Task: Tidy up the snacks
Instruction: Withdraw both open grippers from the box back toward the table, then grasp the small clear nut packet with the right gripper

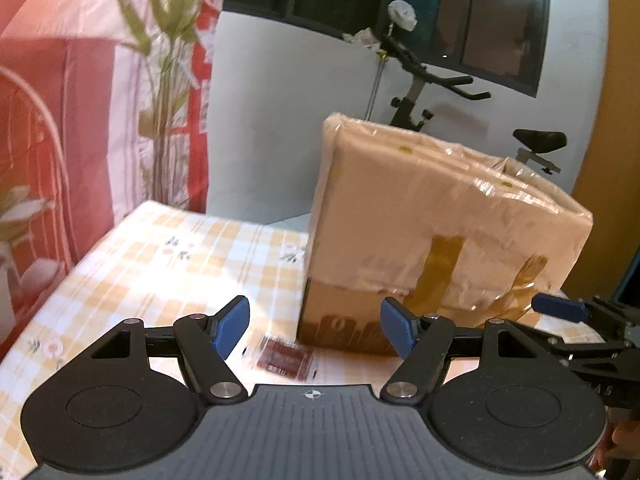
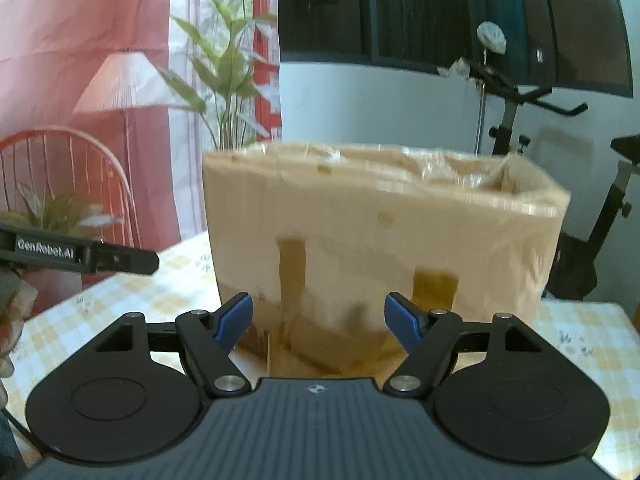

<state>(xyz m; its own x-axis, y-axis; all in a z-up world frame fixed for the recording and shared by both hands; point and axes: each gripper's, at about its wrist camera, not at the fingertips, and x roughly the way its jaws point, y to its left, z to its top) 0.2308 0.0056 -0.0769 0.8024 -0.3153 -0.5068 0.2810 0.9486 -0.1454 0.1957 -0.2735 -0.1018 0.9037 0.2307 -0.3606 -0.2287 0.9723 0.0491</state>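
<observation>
A taped brown cardboard box stands on the checked tablecloth, its top open; it also fills the middle of the right wrist view. A small dark red snack packet lies flat on the cloth just in front of the box's left corner. My left gripper is open and empty, a little above the packet. My right gripper is open and empty, close in front of the box's near face. The right gripper shows at the right edge of the left wrist view. The box's contents are hidden.
The table has a yellow checked cloth. A red floral curtain hangs on the left, with a plant behind. An exercise bike stands behind the box by the white wall. The left gripper's body enters the right wrist view.
</observation>
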